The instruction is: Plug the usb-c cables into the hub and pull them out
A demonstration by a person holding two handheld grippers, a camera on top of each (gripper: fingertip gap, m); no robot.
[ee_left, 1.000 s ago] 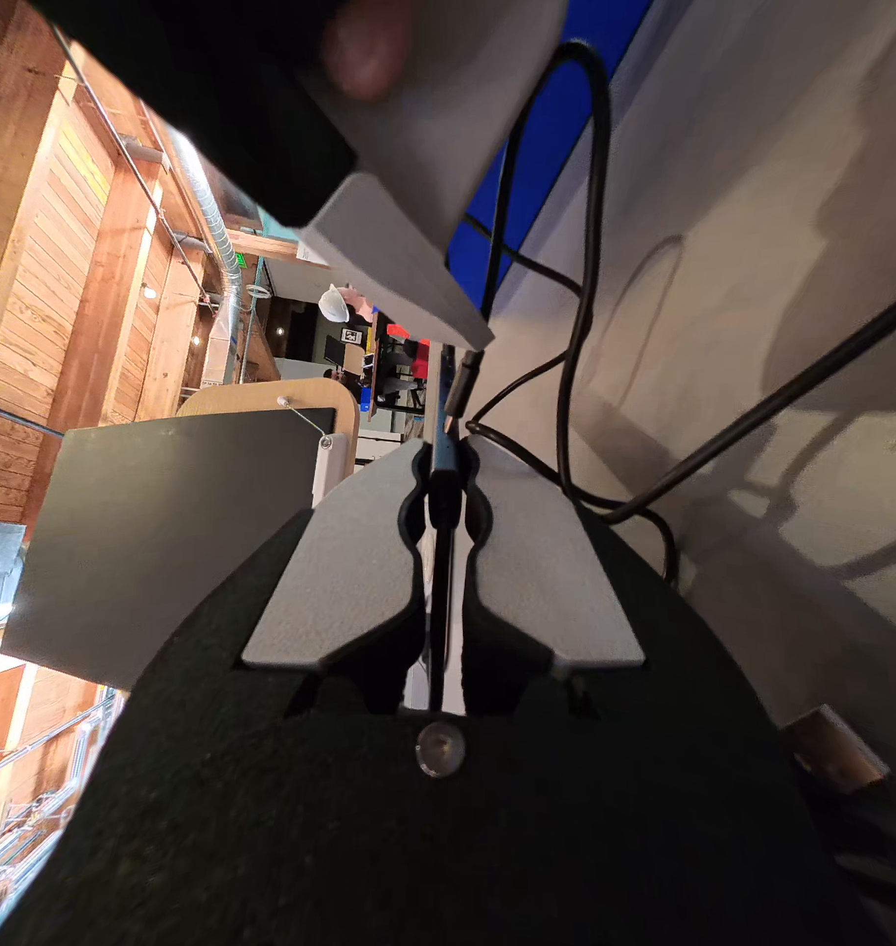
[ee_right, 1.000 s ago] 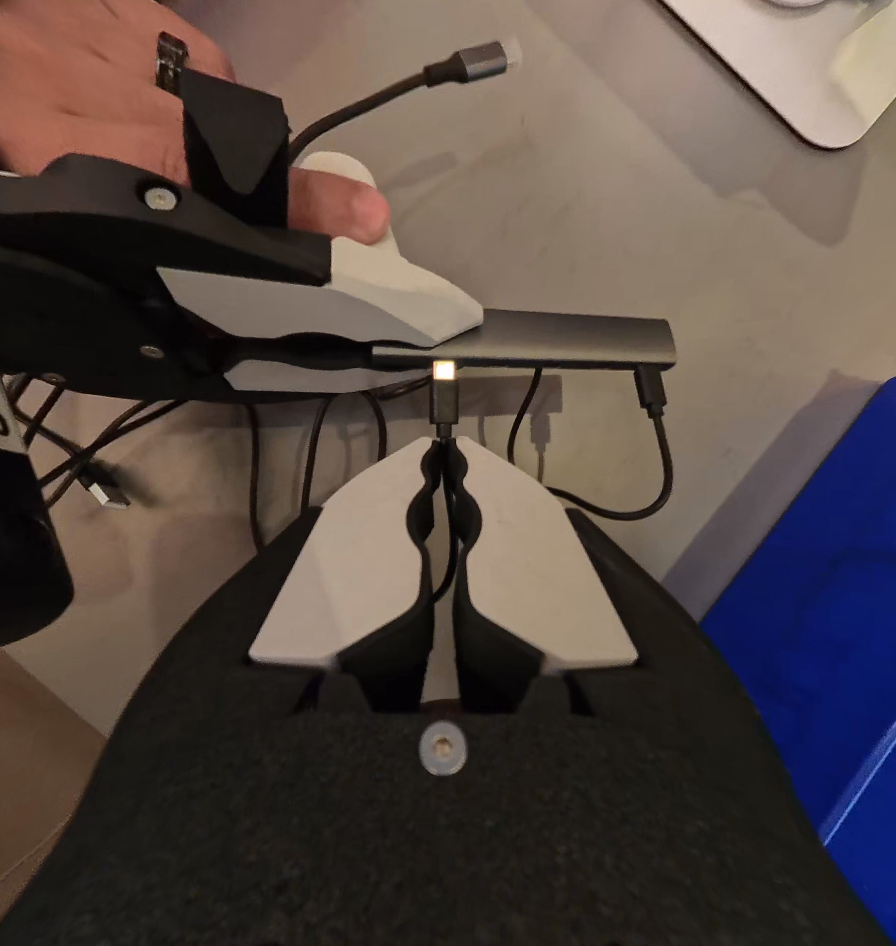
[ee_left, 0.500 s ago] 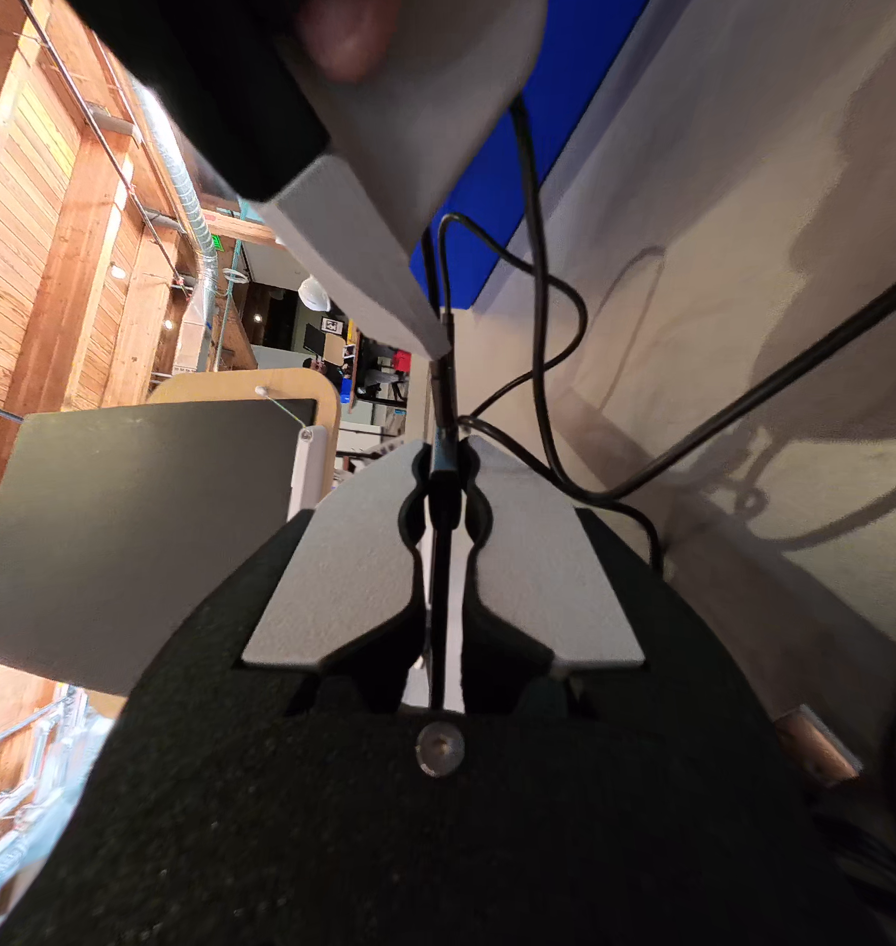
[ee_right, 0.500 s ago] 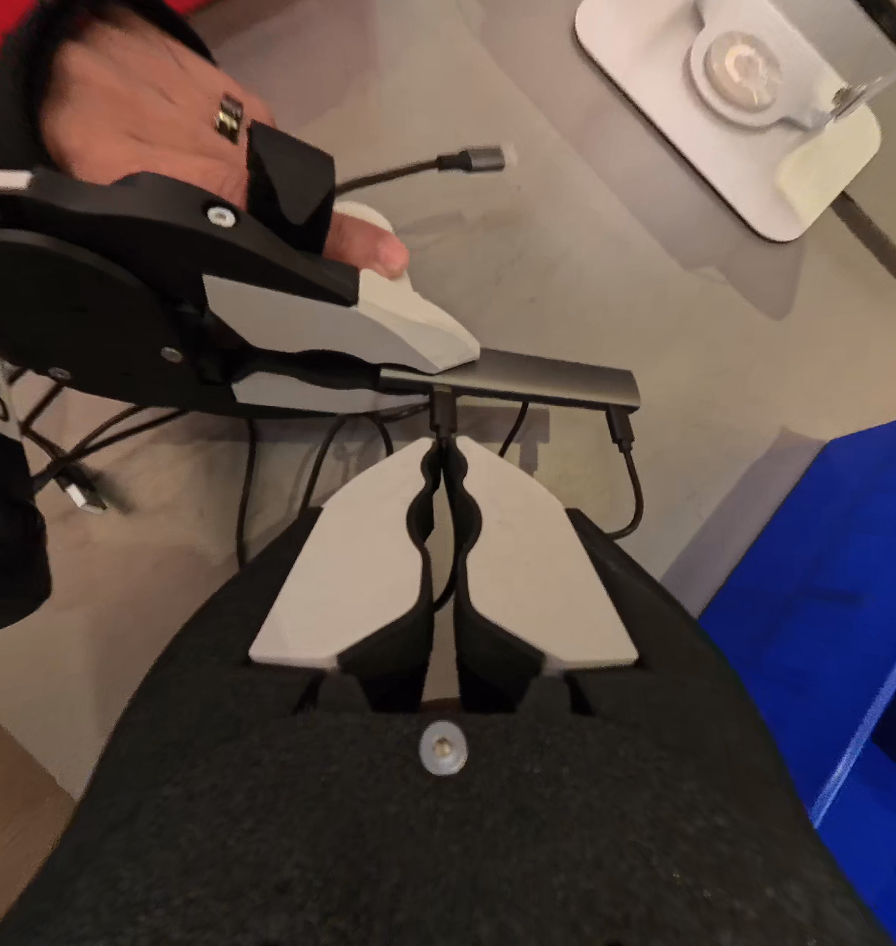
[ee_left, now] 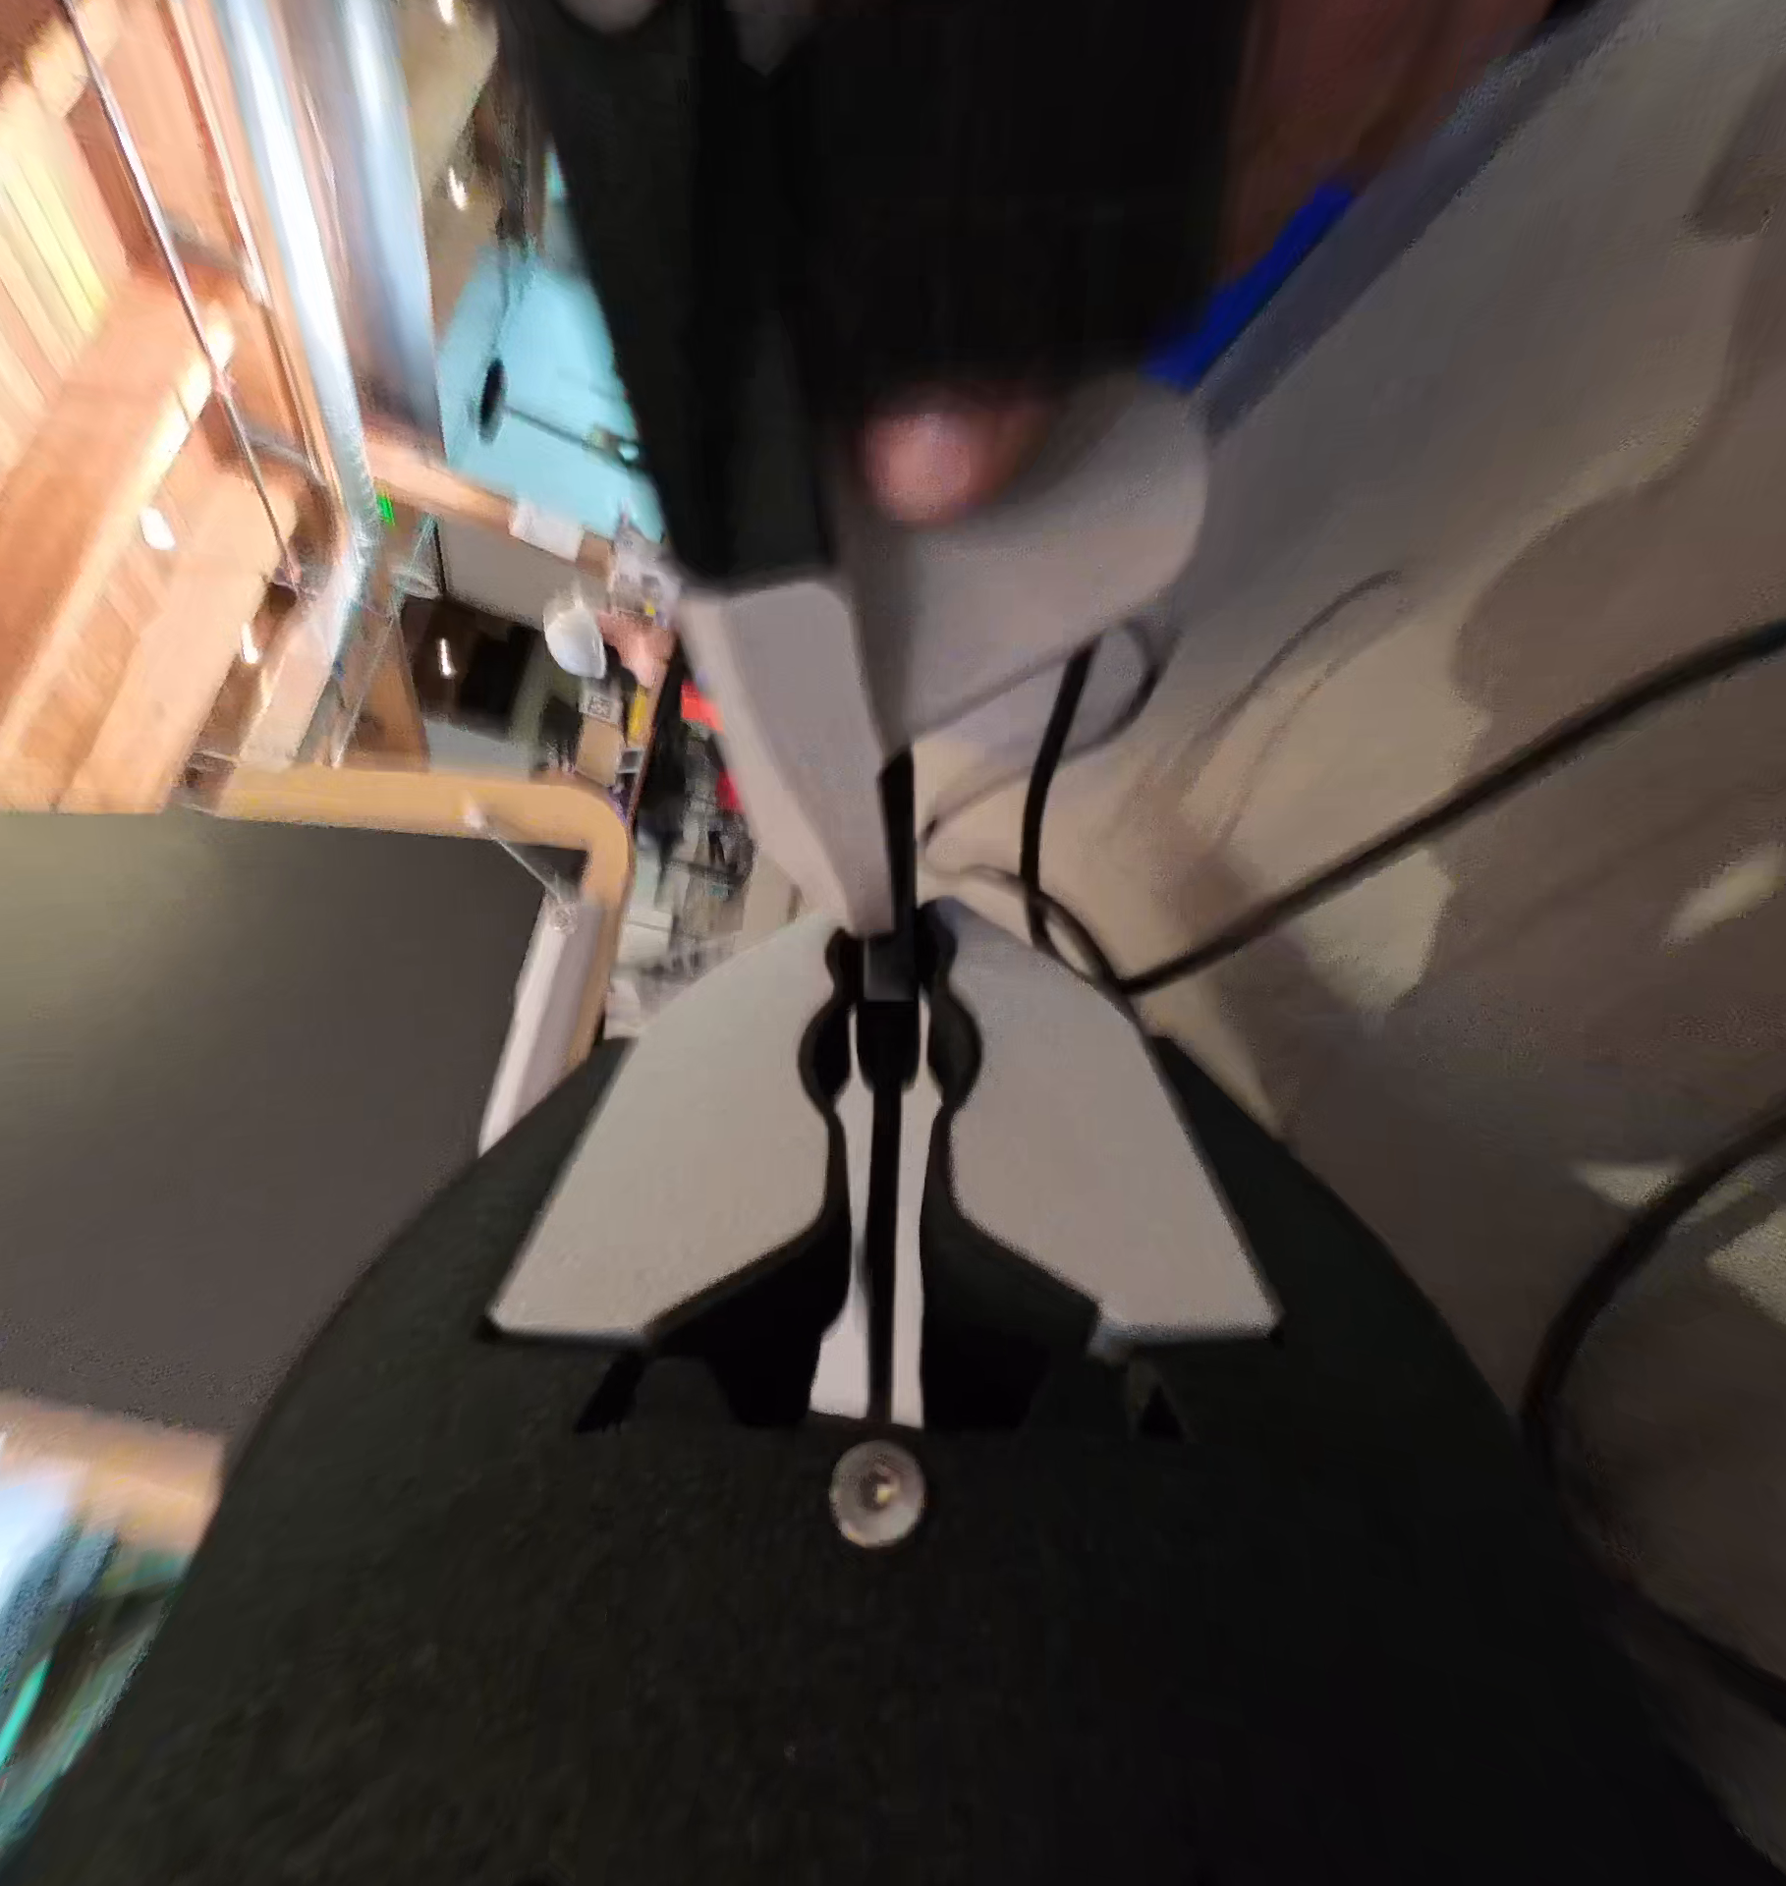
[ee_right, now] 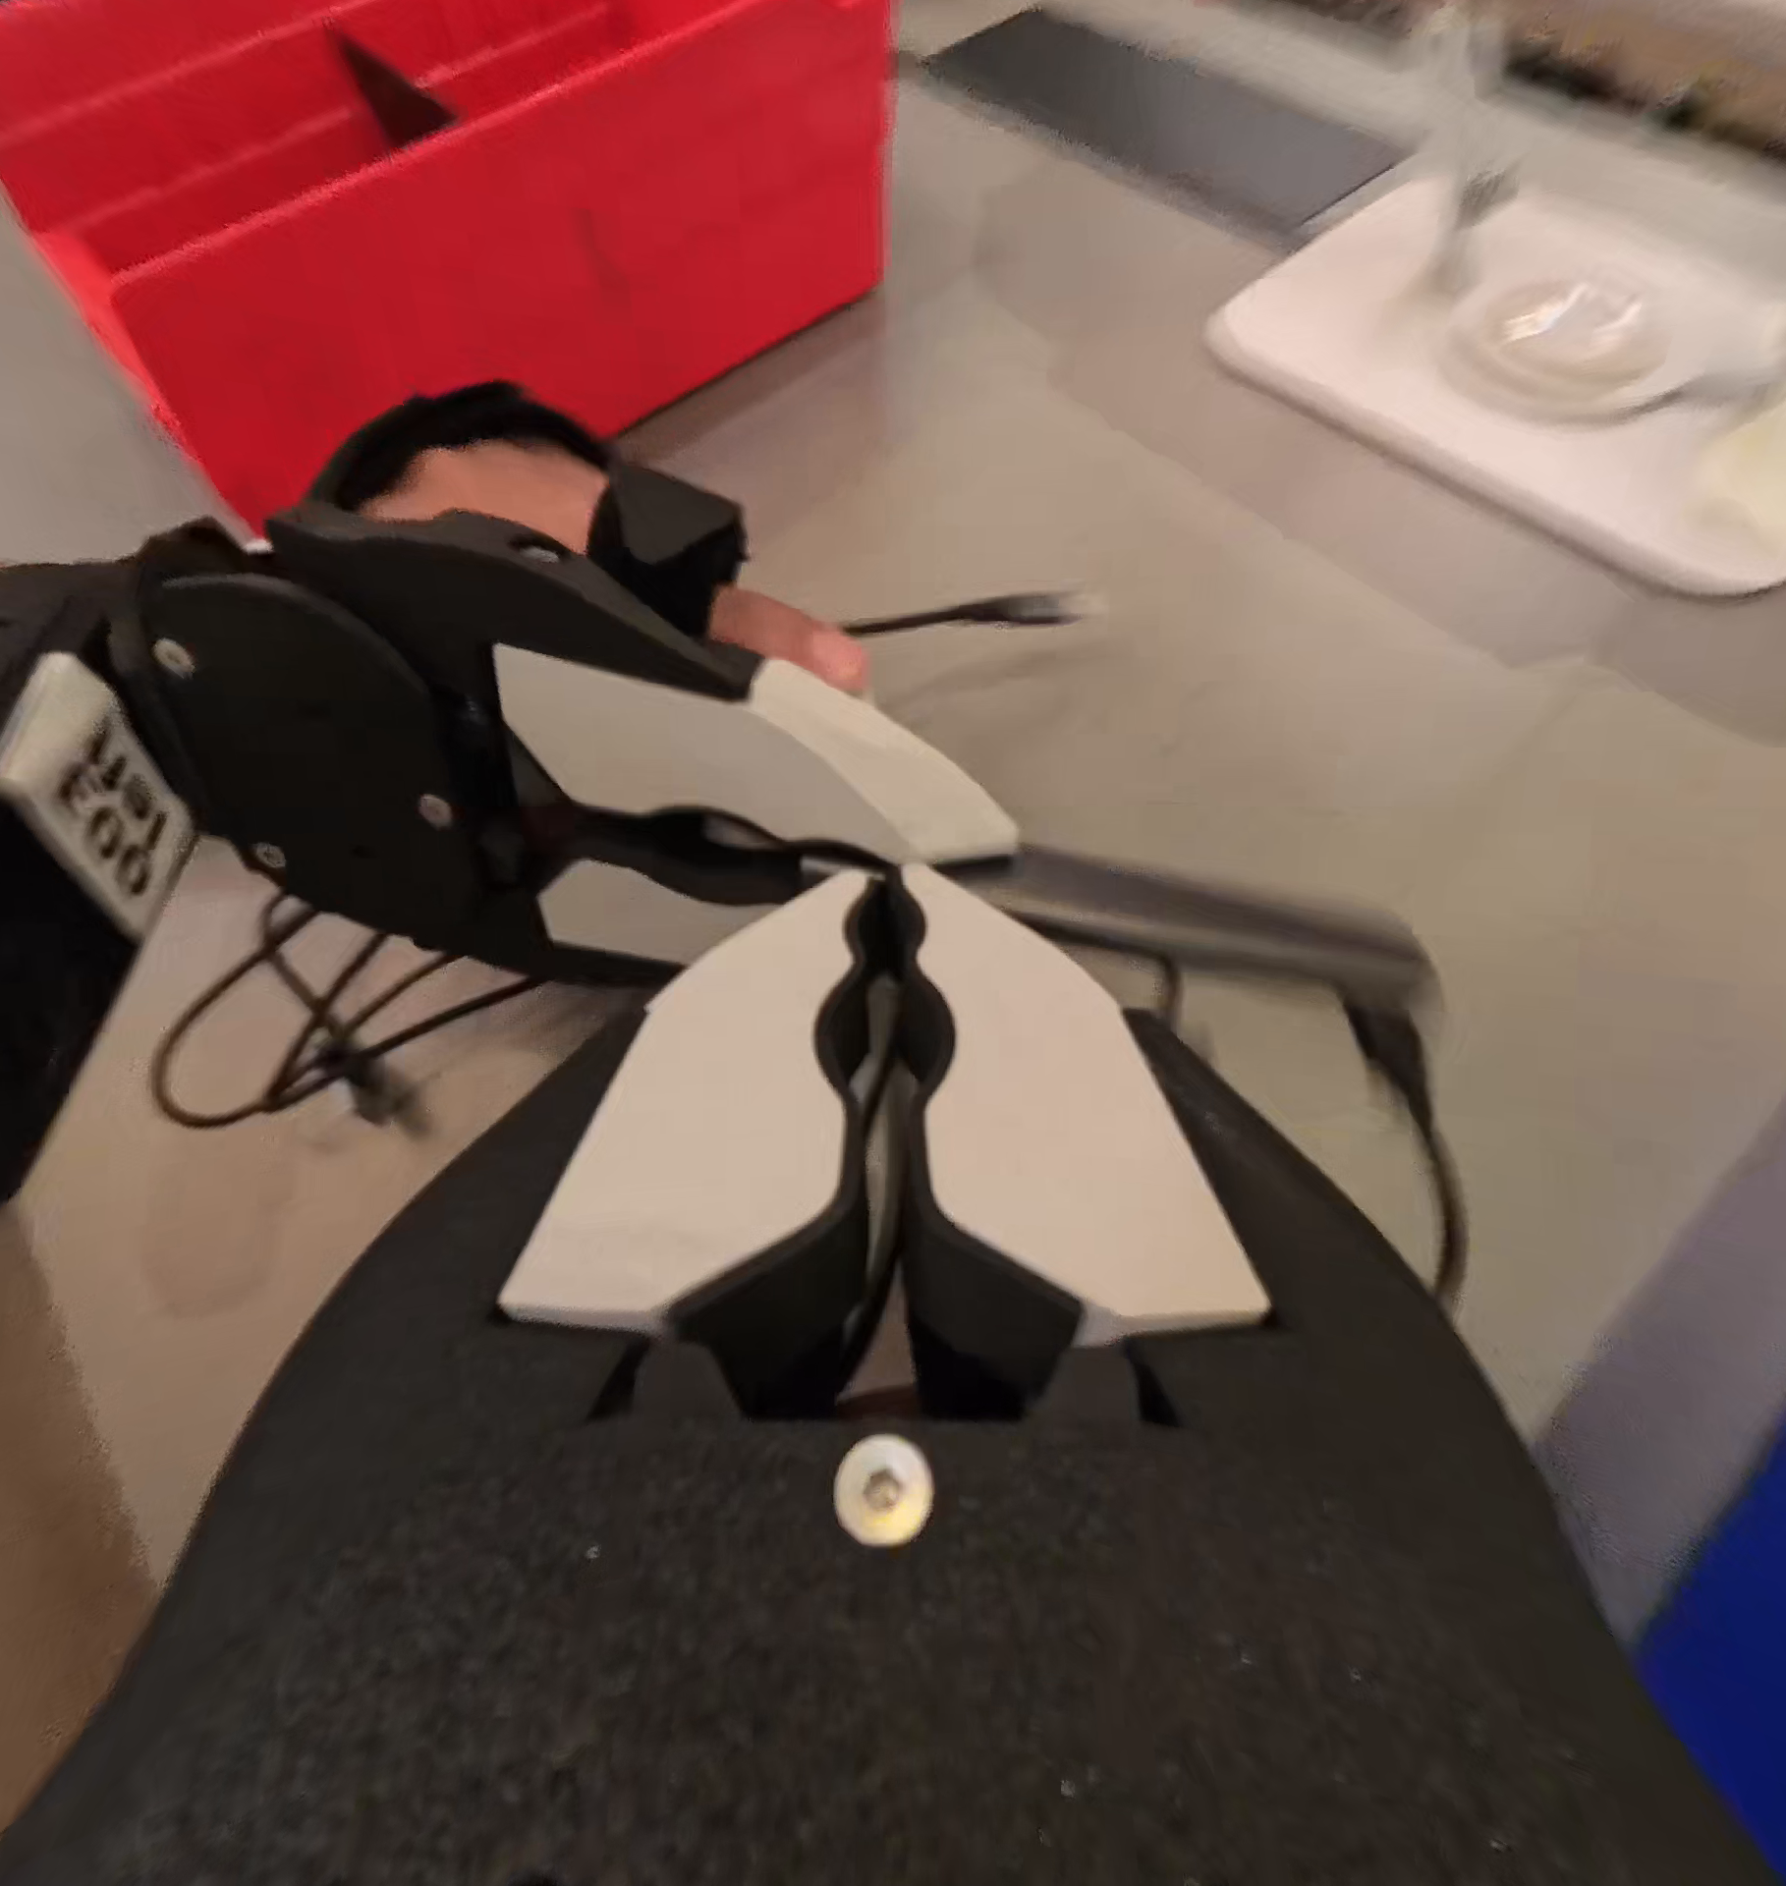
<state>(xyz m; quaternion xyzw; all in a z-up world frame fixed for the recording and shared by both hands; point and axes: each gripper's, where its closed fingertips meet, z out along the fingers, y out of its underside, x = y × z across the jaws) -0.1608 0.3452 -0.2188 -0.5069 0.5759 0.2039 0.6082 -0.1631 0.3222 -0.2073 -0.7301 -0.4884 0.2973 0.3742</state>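
While each tool [ee_left: 889, 944] [ee_right: 887, 888] stays pinched shut on something, one hub [ee_right: 1226, 919] carries two cables [ee_right: 1399, 1061].

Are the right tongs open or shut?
Shut. The right tongs pinch a black cable between their white fingers, with the tips meeting right at the grey hub.

The left gripper [ee_right: 955, 852] reaches in from nine o'clock in the right wrist view, lying almost level, its two pale fingers [ee_right: 766, 750] pressed close together one above the other. The person's left hand [ee_right: 481, 500] sits on top of its black body, one fingertip resting on the upper finger. The right gripper [ee_right: 889, 890] points toward twelve o'clock, its tips drawn together, nearly meeting the left gripper's tips.
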